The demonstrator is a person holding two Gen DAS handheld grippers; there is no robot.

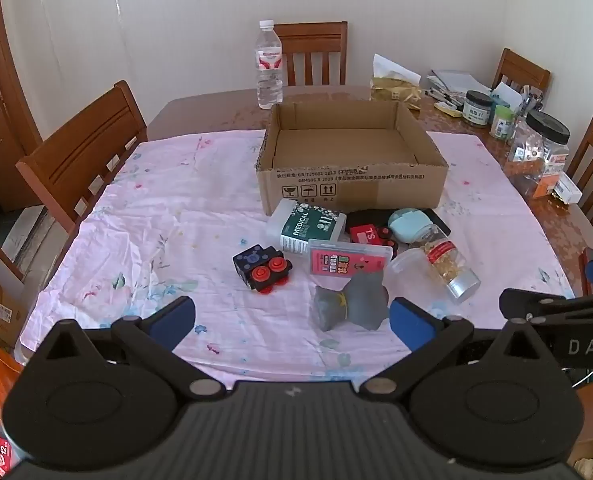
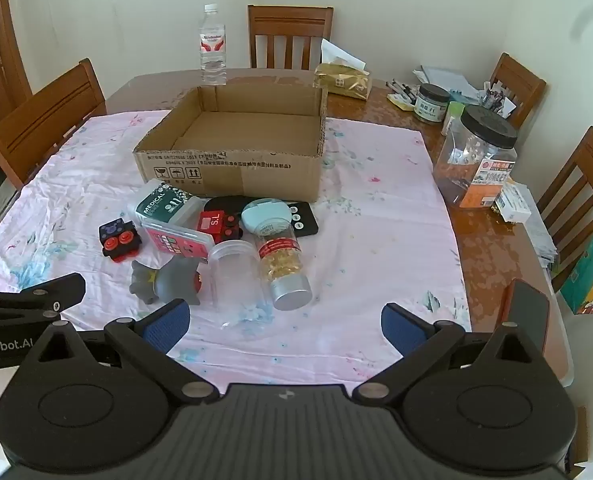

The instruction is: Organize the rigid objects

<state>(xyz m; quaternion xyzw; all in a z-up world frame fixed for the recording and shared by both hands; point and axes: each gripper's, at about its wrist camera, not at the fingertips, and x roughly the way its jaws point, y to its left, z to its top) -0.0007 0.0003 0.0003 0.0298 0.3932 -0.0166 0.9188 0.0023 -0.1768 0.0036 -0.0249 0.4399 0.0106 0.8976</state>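
Both the left gripper [image 1: 292,322] and right gripper [image 2: 282,326] hover with fingers spread wide, holding nothing. Small items cluster before the empty cardboard box [image 1: 352,168] on the worktop [image 1: 200,114].

On the green-and-white box [image 1: 306,226] lying just in front of the carton I read "MEDICAL". The red block [image 1: 363,235] beside it carries "S.L". My cardboard carton [image 1: 352,188] has a line of small print along its front wall, of which I make out "GB/T" and "2013", too fine to read in full, with three handling signs below it: a glass, an umbrella, two up-arrows. My right gripper's arm [image 1: 588,346] shows "DAS"; my left gripper's arm [image 2: 4,346] shows "enRobot.AI". The labels on the pink case [image 1: 346,258] and the jars are too small for me to read.
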